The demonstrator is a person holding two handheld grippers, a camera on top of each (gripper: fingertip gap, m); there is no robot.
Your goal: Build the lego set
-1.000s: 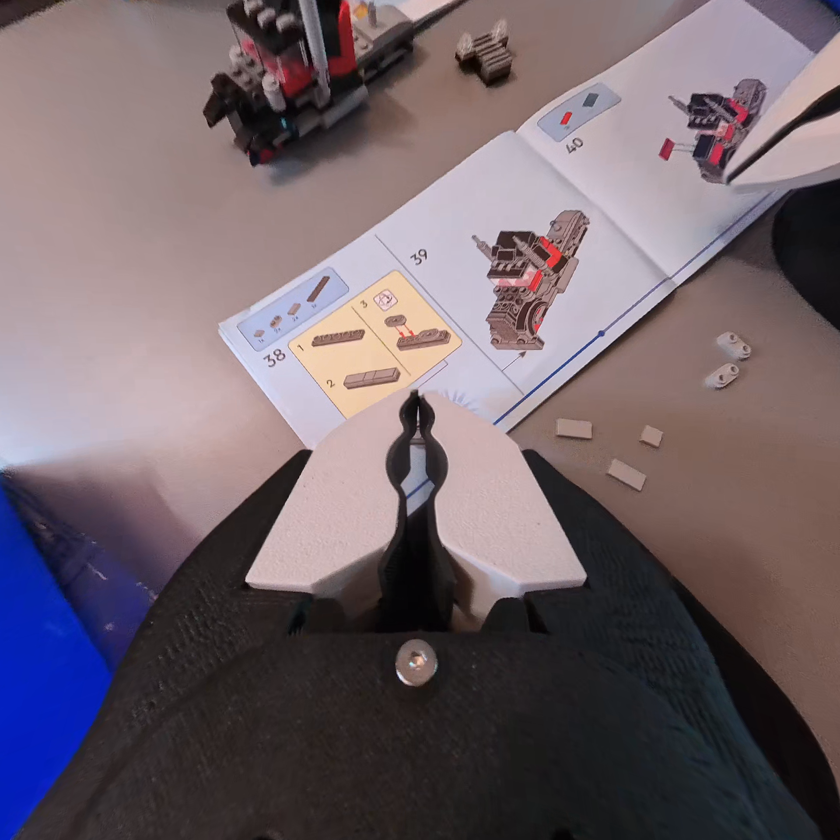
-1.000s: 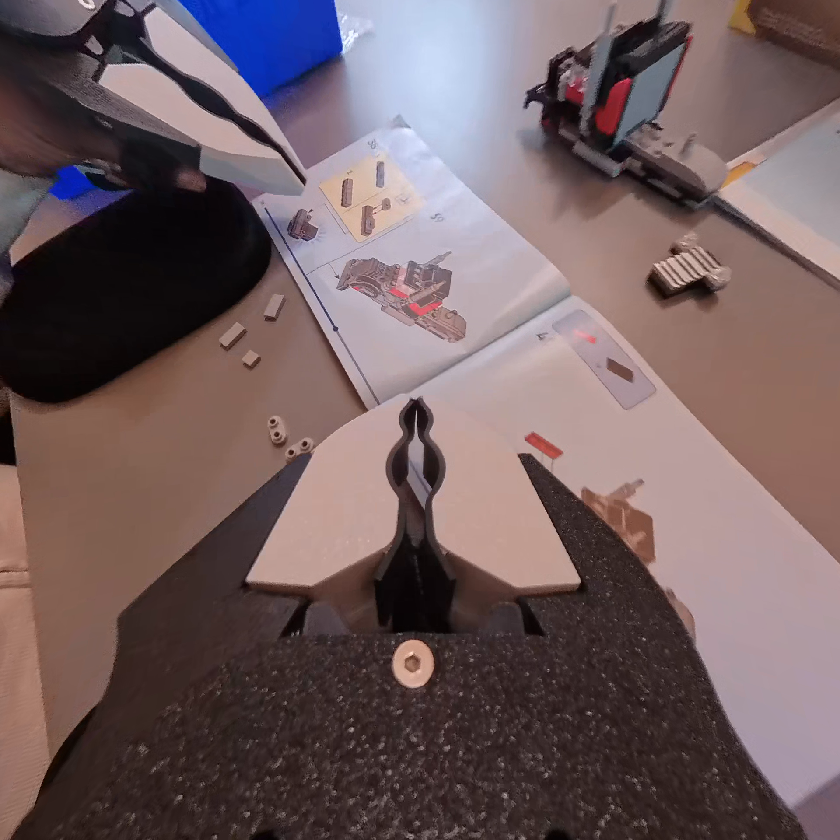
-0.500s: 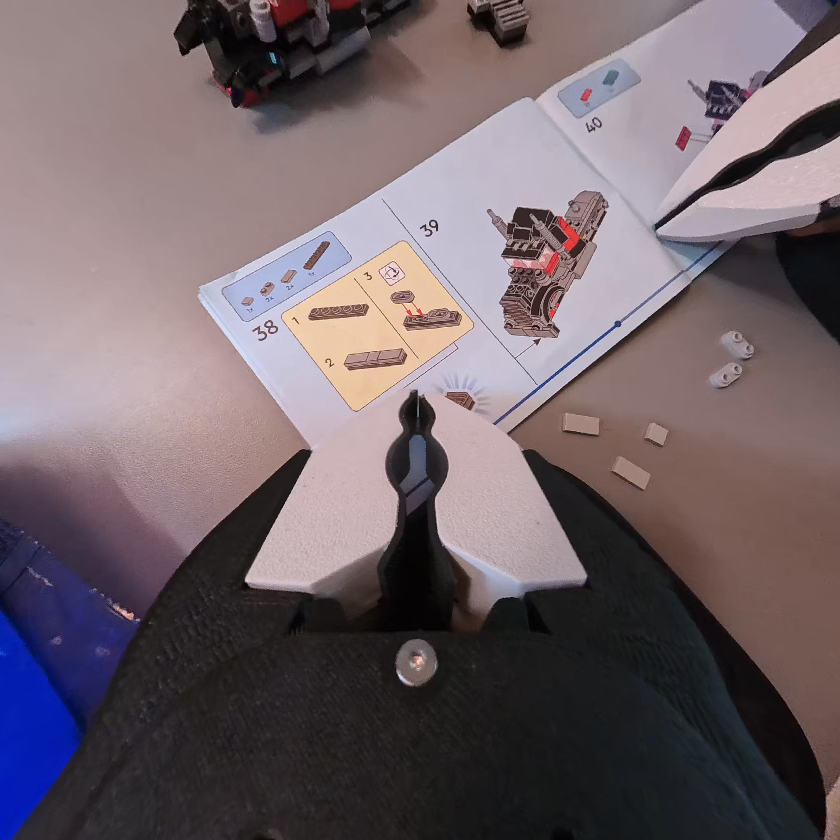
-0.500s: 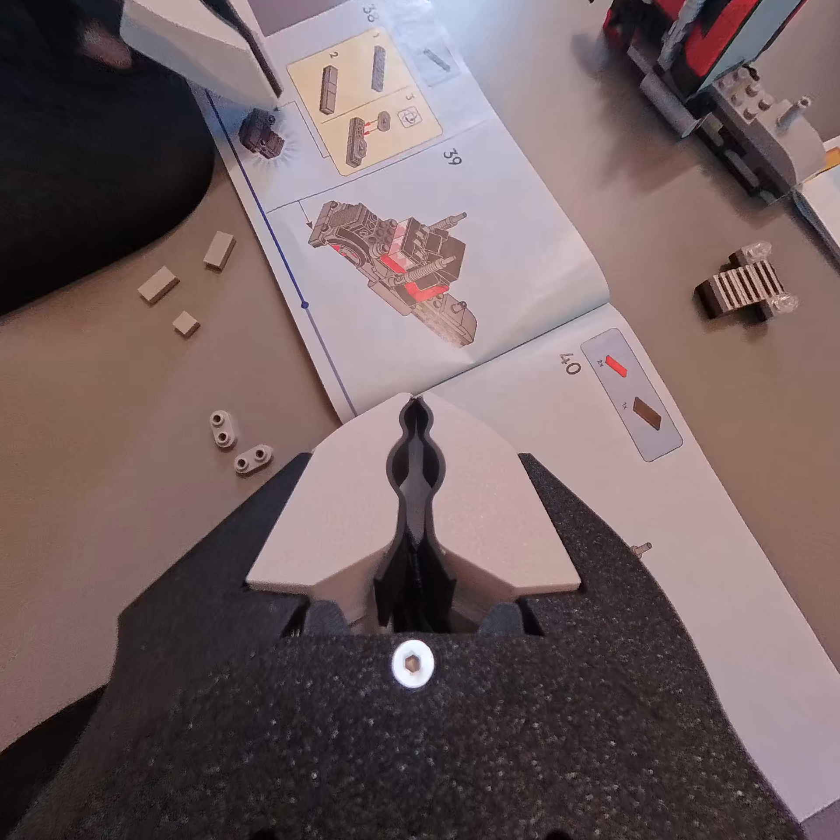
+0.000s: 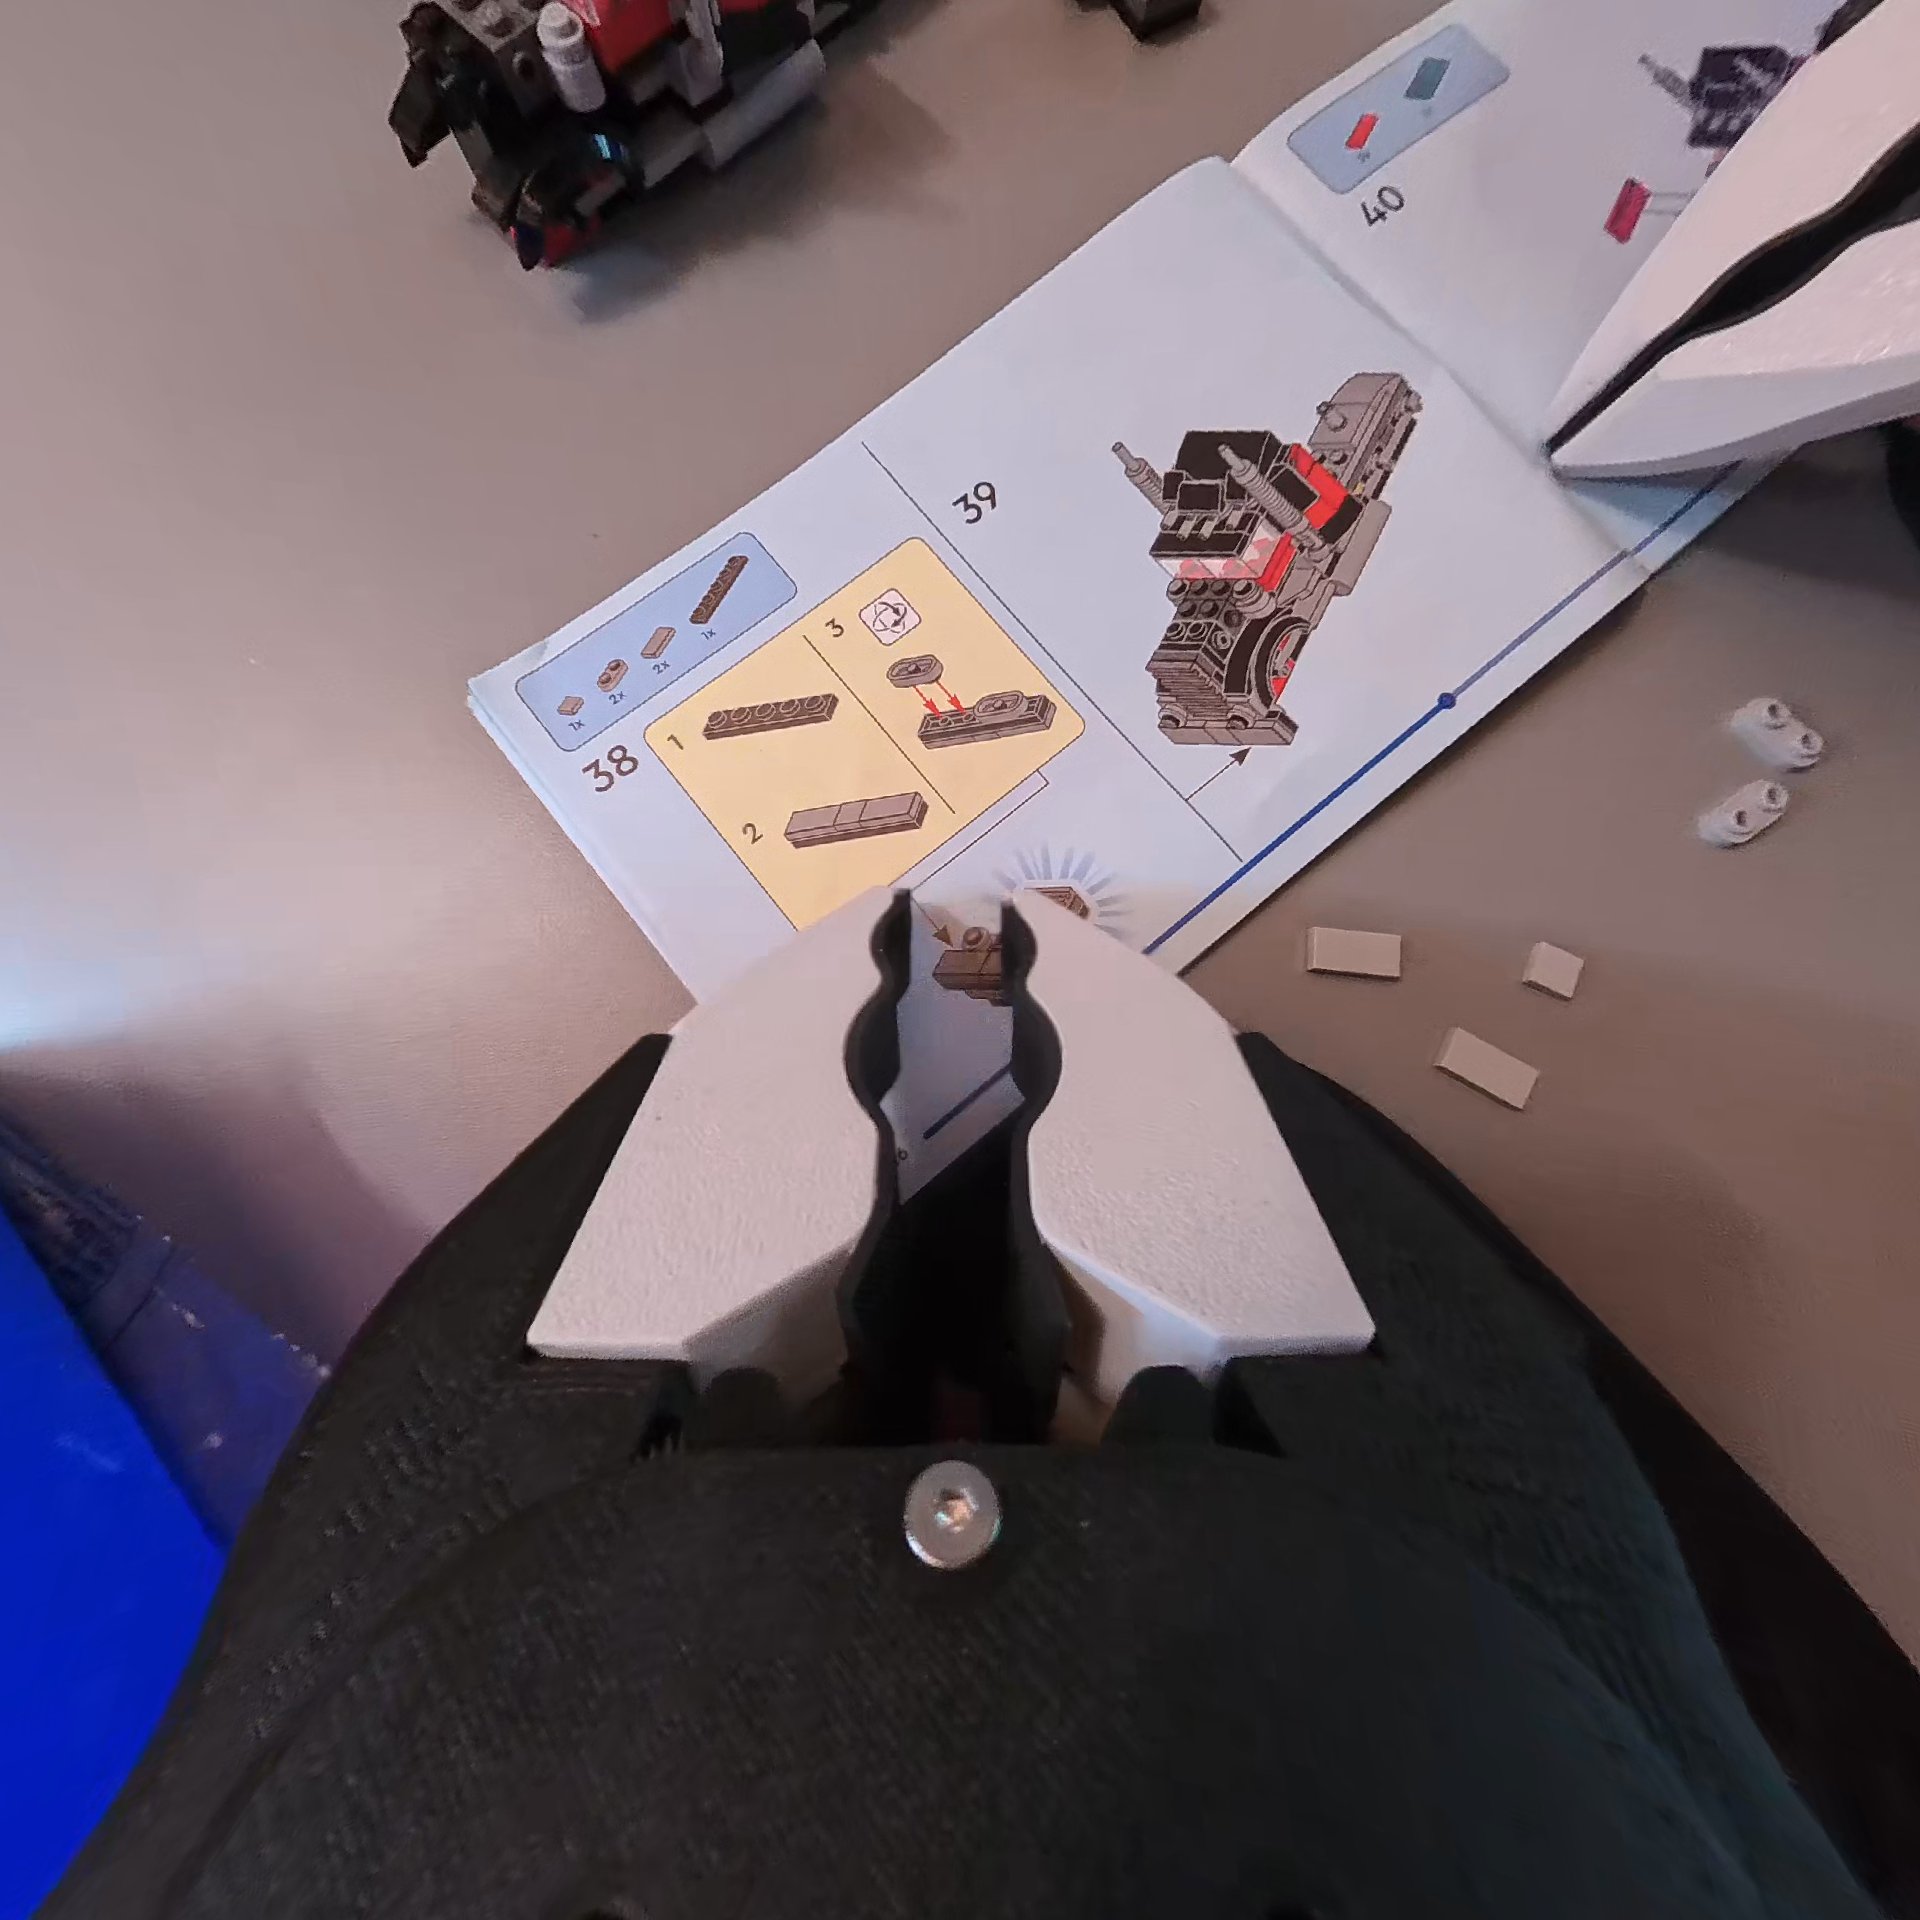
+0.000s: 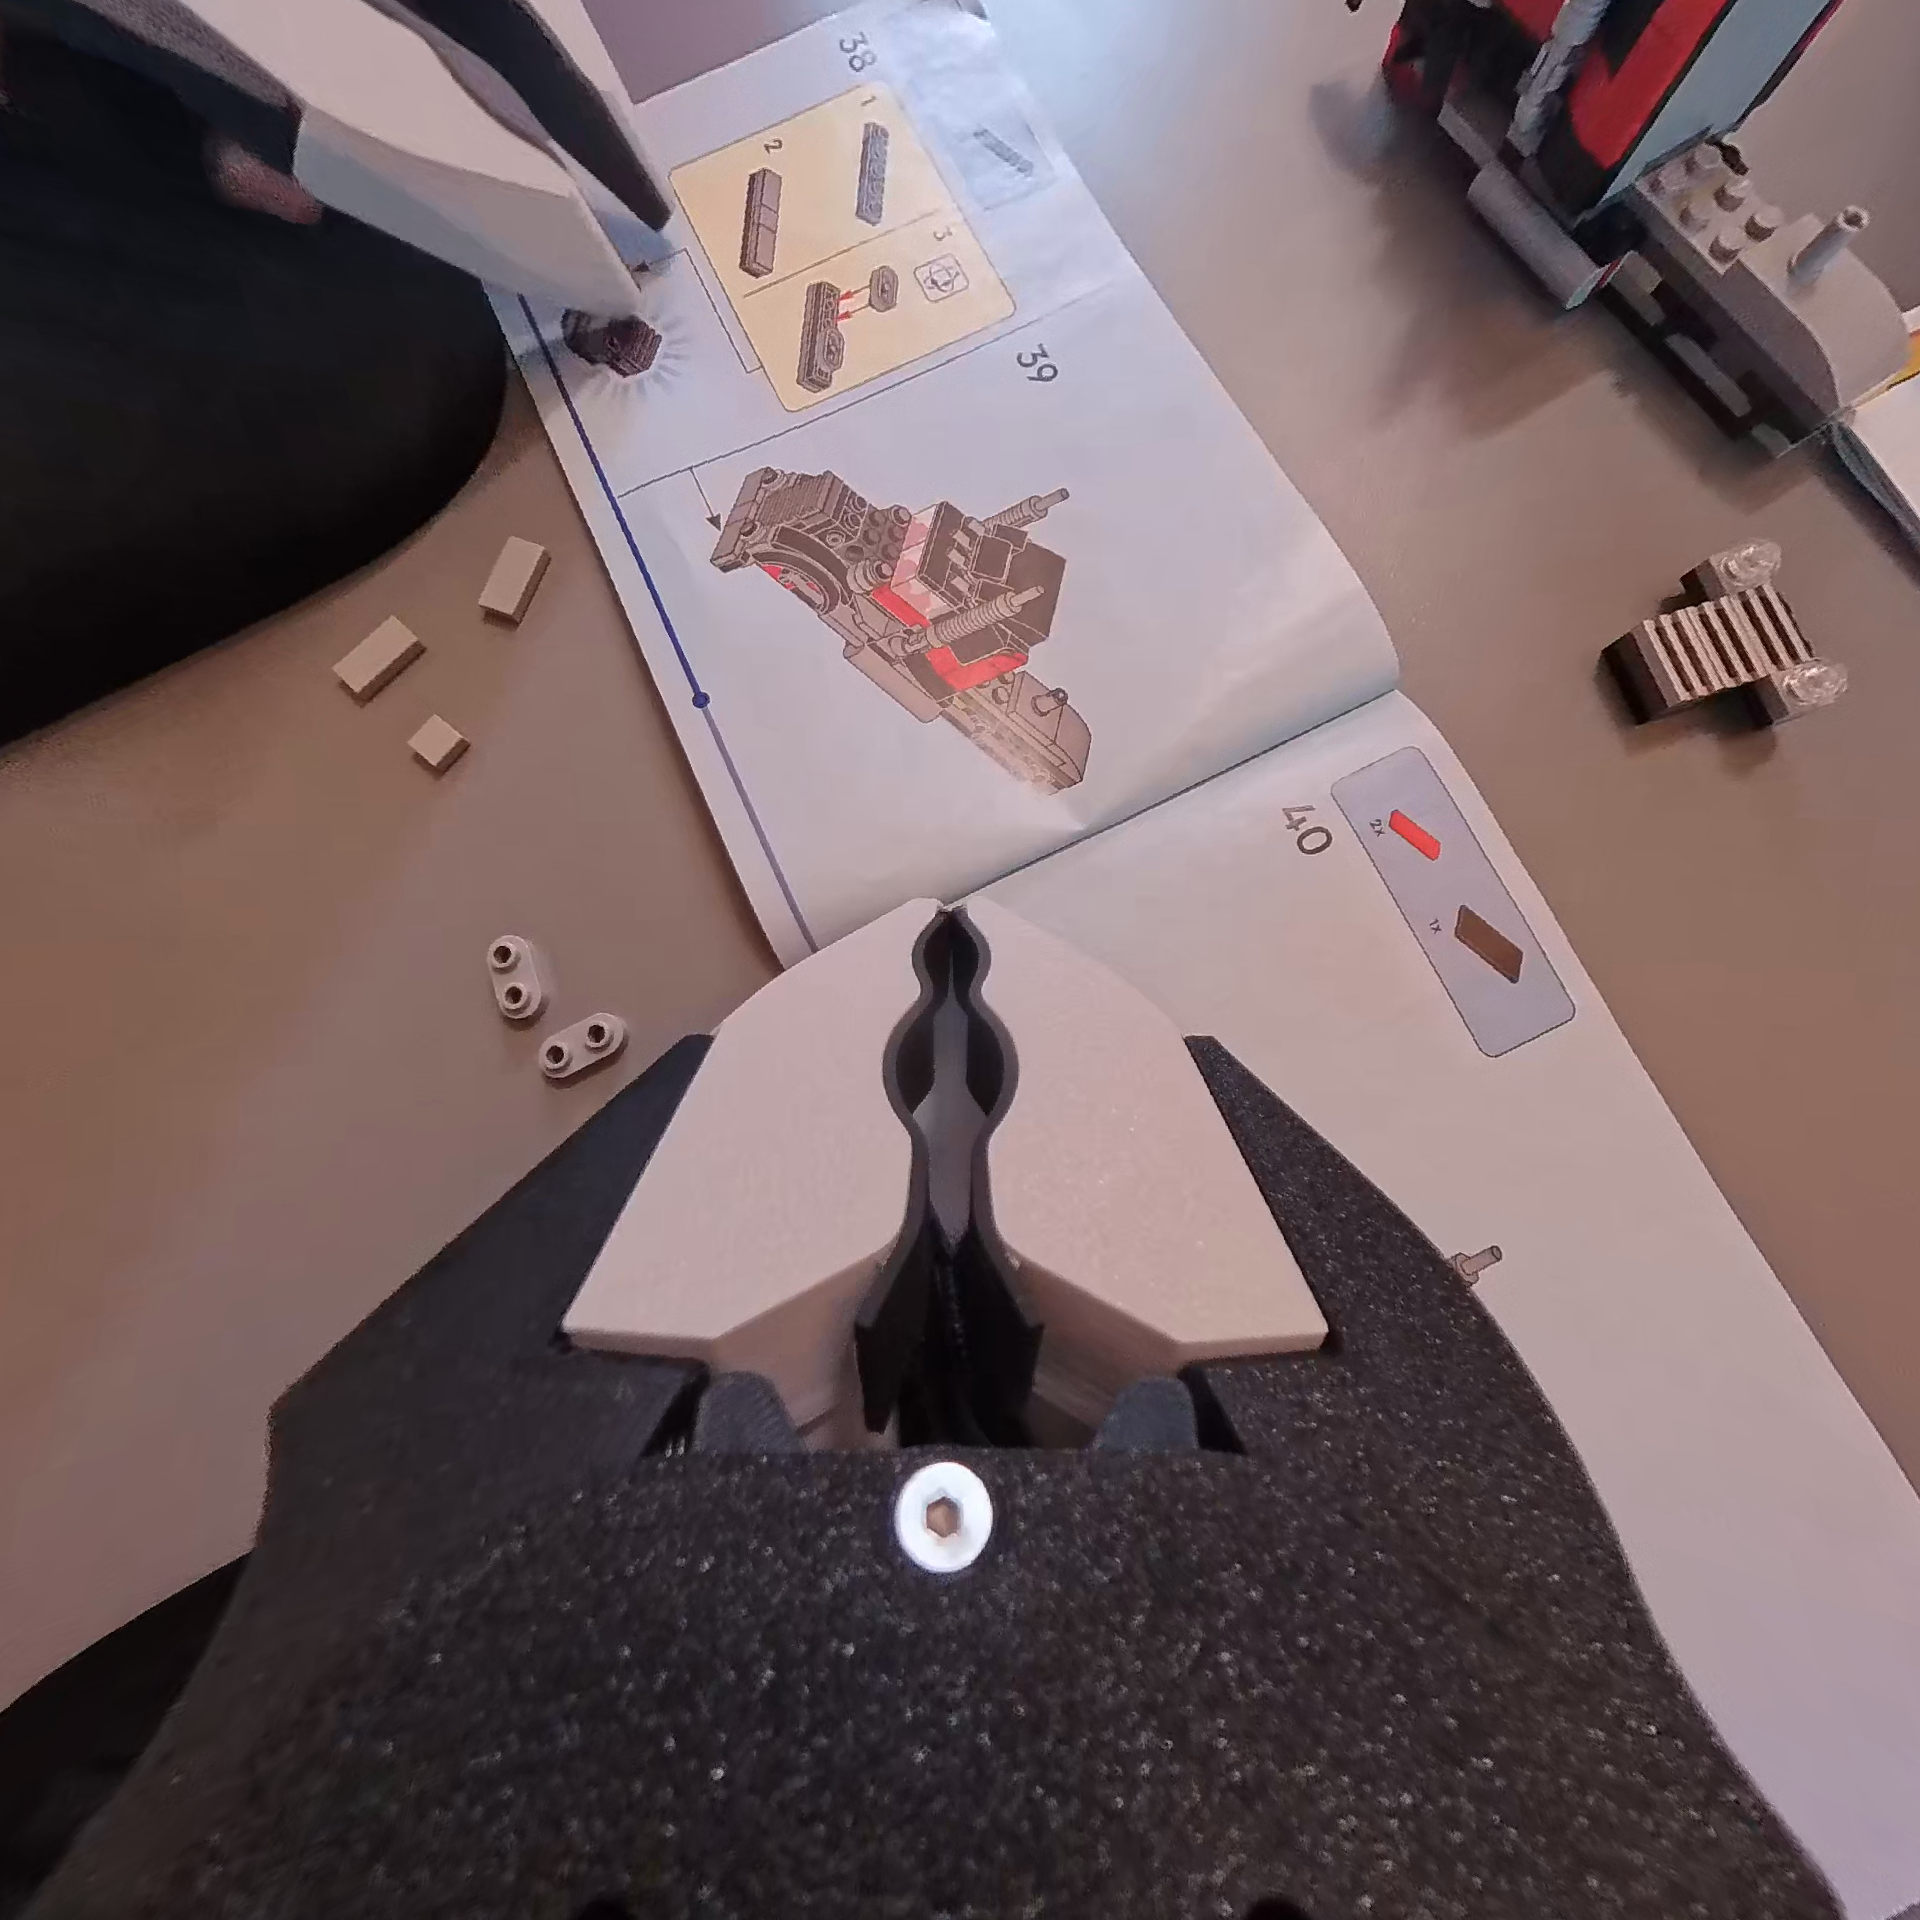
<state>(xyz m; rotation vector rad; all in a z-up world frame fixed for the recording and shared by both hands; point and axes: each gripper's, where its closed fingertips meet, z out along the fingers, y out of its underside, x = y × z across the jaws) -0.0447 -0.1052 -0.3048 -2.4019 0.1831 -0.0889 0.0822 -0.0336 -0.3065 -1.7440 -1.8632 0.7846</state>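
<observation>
The open instruction booklet [image 5: 1039, 436] lies on the grey table; it also shows in the right wrist view [image 6: 1039, 436]. My left gripper [image 5: 954, 914] hovers over the booklet's near corner, jaws a little apart and empty. My right gripper [image 6: 951, 914] is shut and empty over the booklet's fold. The partly built black, red and grey truck [image 5: 613, 114] stands beyond the booklet, also seen in the right wrist view [image 6: 1662, 208]. Three loose grey tiles [image 5: 1351, 951] and two rounded grey plates [image 5: 1777, 727] lie on the table between the grippers, and show in the right wrist view [image 6: 514, 580] [image 6: 514, 977].
A small dark subassembly with a striped grille and clear studs [image 6: 1714, 644] lies right of the booklet. A blue object [image 5: 62, 1558] is at the left edge. The right gripper's fingers [image 5: 1714, 343] show over the far page; the left gripper's fingers [image 6: 499, 197] show over the booklet's corner. Tip to tip, the grippers are about 15 centimeters apart.
My left gripper's jaws have opened a little; they were shut before. Both grippers have come lower over the booklet, so the truck has slid toward the top of both views.
</observation>
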